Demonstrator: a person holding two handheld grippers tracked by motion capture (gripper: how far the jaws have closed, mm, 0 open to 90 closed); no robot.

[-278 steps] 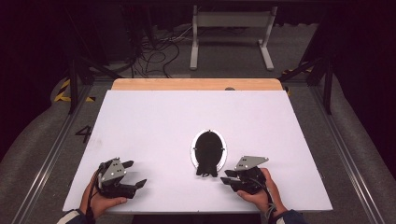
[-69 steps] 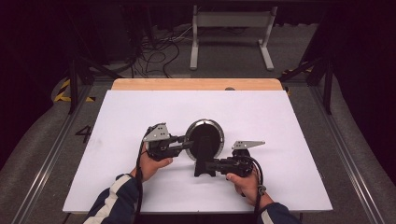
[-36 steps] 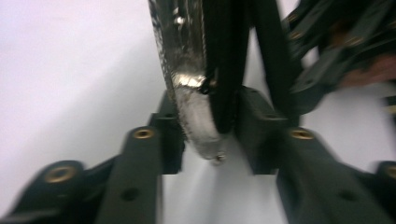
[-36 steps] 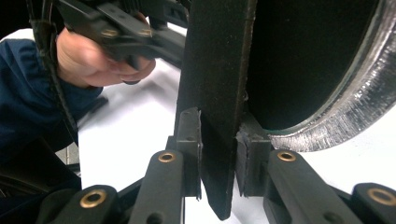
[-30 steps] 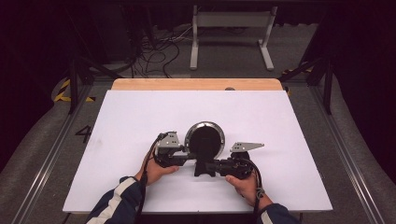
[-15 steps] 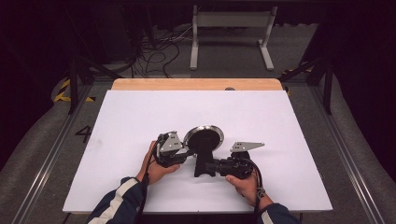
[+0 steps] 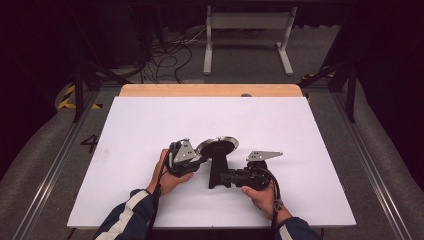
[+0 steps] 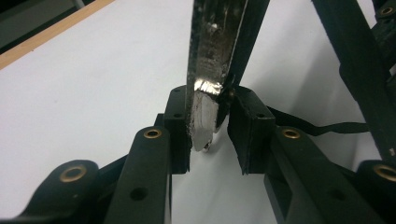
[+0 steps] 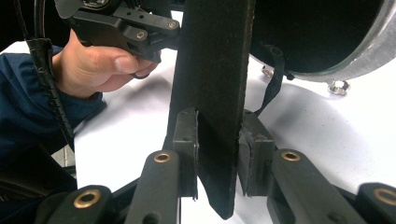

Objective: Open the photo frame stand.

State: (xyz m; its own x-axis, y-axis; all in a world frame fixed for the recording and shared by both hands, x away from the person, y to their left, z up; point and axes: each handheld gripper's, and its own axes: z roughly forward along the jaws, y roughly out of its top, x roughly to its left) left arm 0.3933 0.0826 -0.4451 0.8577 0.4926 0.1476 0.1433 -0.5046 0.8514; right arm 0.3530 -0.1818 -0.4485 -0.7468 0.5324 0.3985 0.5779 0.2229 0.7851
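A round dark disc with a silver rim [image 7: 218,146] stands on a flat black stand [image 7: 219,172] near the table's front middle, its face tilted upward. My left gripper [image 7: 201,157] is shut on the disc's left rim. In the left gripper view the silver rim [image 8: 212,51] sits between the pads [image 8: 180,135] of that gripper [image 8: 210,133]. My right gripper [image 7: 225,177] comes in from the right and is shut on the stand's lower part. The right gripper view has the black stand [image 9: 212,93] pinched in that gripper [image 9: 217,149], with the disc [image 9: 327,37] above right.
The white table top [image 7: 150,120] has a wooden strip [image 7: 210,90] along its far edge. A grey metal frame [image 7: 247,30] and cables lie on the floor beyond. A hand [image 9: 98,65] holding the left gripper is close to the stand.
The disc has tipped from nearly facing the camera to a flatter tilt. Both hands have stayed where they were, each still gripping.
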